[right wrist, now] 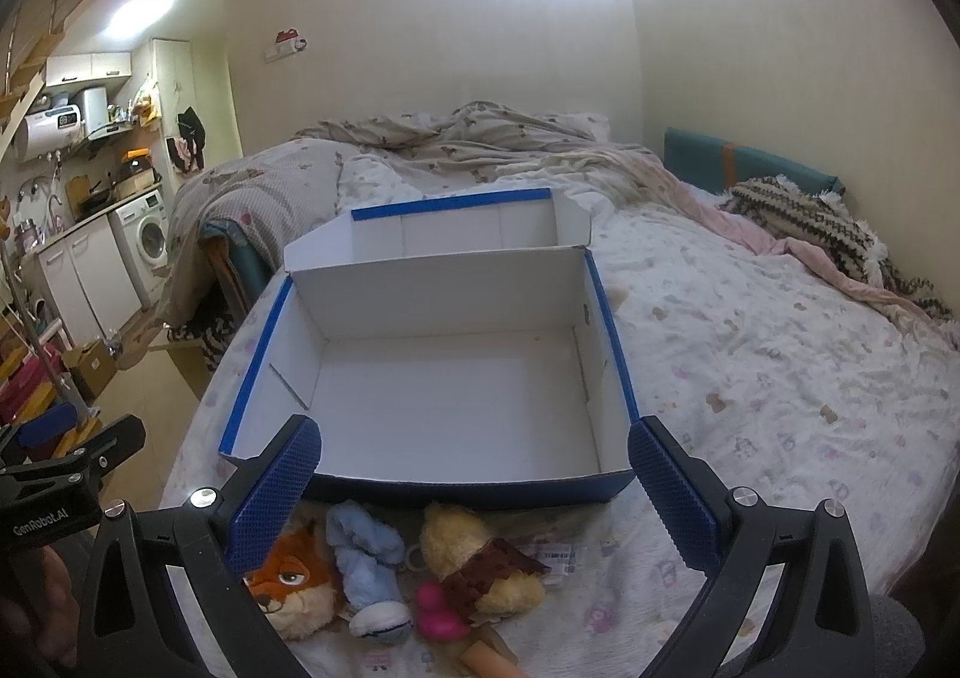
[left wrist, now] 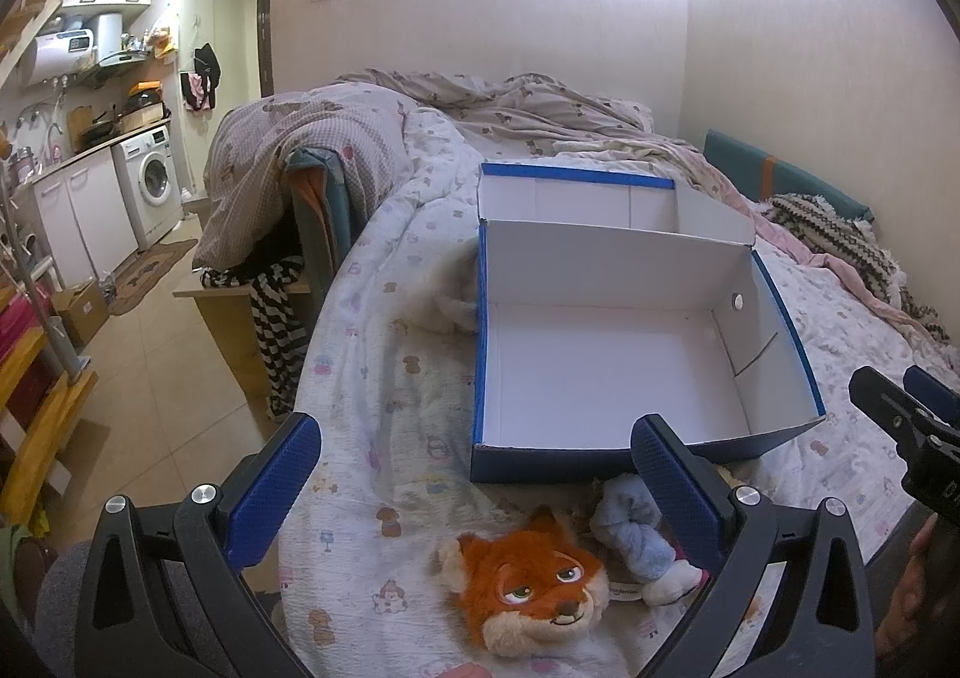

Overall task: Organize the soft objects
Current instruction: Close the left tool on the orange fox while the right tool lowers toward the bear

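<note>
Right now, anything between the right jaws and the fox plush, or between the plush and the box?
Nothing blocks the right gripper; the fox plush lies exposed on the bed. Only the box's near wall stands between them; the box is open and empty.

— From where is the bed [left wrist: 420, 282] viewed?
— From low at its near edge, by both wrist cameras, facing the far wall; the left one is set further left.
— What is shared?
— The open box [left wrist: 606, 360] [right wrist: 444, 372], seen close, and the fox plush [left wrist: 531, 582] [right wrist: 294, 582] below.
</note>
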`<state>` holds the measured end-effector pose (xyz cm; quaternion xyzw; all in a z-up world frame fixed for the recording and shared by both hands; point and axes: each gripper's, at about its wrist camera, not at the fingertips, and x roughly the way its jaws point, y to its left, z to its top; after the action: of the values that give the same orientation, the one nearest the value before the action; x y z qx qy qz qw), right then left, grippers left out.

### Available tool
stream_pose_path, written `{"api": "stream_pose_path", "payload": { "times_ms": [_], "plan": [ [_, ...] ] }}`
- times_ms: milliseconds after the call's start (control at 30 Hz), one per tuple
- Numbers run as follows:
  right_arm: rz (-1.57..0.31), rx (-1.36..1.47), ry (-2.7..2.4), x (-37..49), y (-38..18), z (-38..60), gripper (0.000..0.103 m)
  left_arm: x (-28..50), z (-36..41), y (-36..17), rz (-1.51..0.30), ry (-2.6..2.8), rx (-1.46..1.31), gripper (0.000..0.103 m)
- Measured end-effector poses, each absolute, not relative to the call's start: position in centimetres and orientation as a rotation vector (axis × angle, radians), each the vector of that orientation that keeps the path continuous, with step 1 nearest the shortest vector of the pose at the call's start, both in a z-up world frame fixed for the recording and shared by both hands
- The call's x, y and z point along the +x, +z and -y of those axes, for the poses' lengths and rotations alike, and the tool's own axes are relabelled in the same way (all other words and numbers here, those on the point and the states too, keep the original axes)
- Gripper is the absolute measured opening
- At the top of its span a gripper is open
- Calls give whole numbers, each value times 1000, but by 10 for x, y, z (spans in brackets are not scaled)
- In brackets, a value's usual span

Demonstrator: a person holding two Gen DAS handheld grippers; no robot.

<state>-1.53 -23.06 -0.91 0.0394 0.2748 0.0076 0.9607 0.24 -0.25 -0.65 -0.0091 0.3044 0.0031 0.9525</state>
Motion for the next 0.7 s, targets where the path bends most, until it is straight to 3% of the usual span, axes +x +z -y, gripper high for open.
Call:
{"api": "stream_pose_path", "payload": {
  "times_ms": [400, 700],
  "plan": [
    [-668, 143, 85, 12, -6, 241, 103, 29, -2, -15, -769, 17, -39, 103],
    [-999, 135, 148, 59, -51, 242, 103, 71, -3, -68, -1129, 10, -54, 103]
  ]
}}
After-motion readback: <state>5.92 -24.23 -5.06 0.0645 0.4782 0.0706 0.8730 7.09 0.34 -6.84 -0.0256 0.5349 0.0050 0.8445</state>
